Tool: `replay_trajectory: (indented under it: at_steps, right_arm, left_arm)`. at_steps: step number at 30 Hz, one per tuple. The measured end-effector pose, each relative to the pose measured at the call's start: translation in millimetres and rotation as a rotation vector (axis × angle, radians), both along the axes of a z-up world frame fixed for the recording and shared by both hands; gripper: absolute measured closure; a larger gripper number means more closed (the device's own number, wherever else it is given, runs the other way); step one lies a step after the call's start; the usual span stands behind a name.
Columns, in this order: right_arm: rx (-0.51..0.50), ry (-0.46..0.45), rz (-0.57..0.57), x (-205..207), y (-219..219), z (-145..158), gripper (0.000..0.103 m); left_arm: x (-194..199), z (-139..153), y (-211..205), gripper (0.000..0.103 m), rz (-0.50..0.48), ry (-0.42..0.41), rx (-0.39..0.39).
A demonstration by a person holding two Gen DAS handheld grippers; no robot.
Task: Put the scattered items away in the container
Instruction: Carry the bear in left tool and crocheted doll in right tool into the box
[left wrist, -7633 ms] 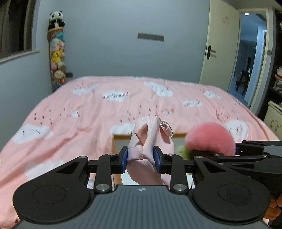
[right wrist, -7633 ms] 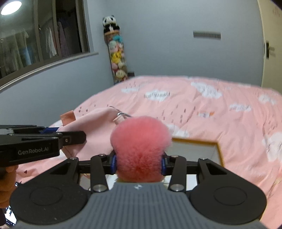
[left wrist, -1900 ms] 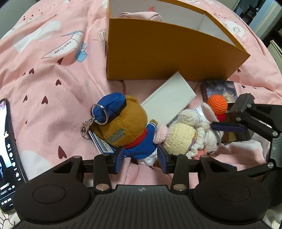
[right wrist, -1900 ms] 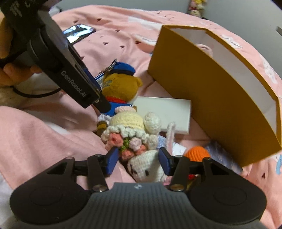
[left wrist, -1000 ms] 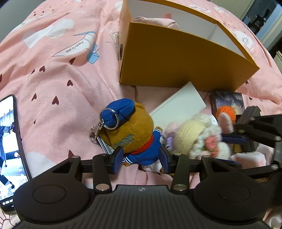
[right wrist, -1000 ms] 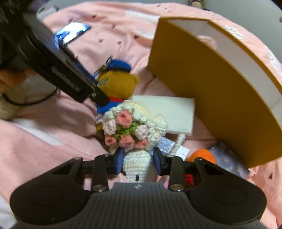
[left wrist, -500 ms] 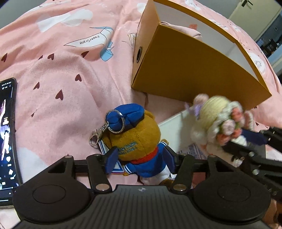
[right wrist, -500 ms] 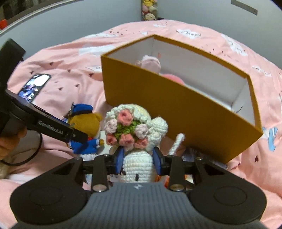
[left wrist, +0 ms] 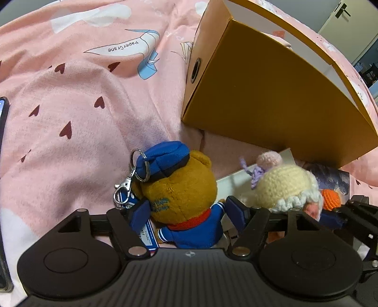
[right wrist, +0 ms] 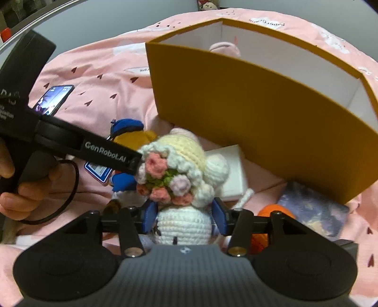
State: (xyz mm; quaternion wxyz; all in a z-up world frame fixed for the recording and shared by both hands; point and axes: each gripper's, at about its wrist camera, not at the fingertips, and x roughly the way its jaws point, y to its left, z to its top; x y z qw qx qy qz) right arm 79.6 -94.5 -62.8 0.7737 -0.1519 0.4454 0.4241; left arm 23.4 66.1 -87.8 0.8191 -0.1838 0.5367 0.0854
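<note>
Left gripper (left wrist: 187,211) is opening wide around the sailor bear keychain (left wrist: 179,189) on the bed (left wrist: 70,113). Right gripper (right wrist: 183,216) fingers are opening too, crochet bunny doll (right wrist: 179,179) between them, beside the orange box (right wrist: 248,113).

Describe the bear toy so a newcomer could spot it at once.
Find the orange box on the pink bedspread. Just before its near corner lies the bear, beside a crocheted doll. Only the bear wears a blue cap with a metal keyring.

A pink bedspread (left wrist: 78,122) printed with hearts, clouds and paper cranes covered the bed. A phone (right wrist: 53,99) lay on it, screen lit. Plush toys (right wrist: 208,4) stood by the grey wall (right wrist: 106,16).
</note>
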Motion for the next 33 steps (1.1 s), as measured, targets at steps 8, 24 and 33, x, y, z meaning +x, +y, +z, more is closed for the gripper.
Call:
replay_trajectory:
  at_steps: [8, 24, 33]
  right_arm:
    - [0.033, 0.055, -0.003, 1.4, 4.0, -7.3, 0.058]
    - [0.146, -0.048, -0.088, -1.8, -43.3, 40.7, 0.060]
    - [0.234, -0.140, -0.141, 5.0, -69.8, 91.9, 0.060]
  left_arm:
    - [-5.9, 3.2, 1.8, 0.042, 0.016, -0.018, 0.012]
    - [-23.2, 63.0, -23.4, 0.050, -0.077, -0.177, 0.088]
    - [-26.7, 121.5, -49.9, 0.050, -0.187, -0.371, 0.068]
